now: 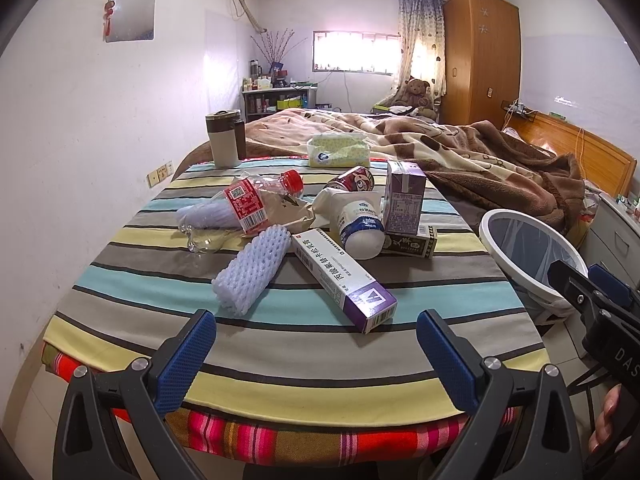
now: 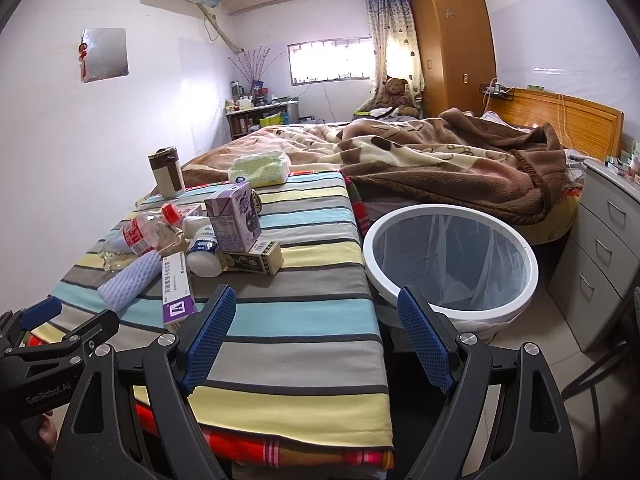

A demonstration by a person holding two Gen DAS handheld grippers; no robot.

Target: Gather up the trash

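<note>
Left wrist view, left gripper (image 1: 316,354) fingers apart, purple-ended carton (image 1: 344,280) lying flat, right gripper (image 2: 316,338) fingers apart.

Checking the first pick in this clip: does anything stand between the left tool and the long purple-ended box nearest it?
Nothing visible does. The left tool is open and empty at the table's near edge, with only bare striped cloth up to the purple-ended box. The foam net sleeve lies left of that box, off the line.

- Left wrist view looks along the tabletop (image 1: 280,344) from its near edge.
- Right wrist view sits further right, sharing tabletop (image 2: 304,320) and bin (image 2: 448,312).
</note>
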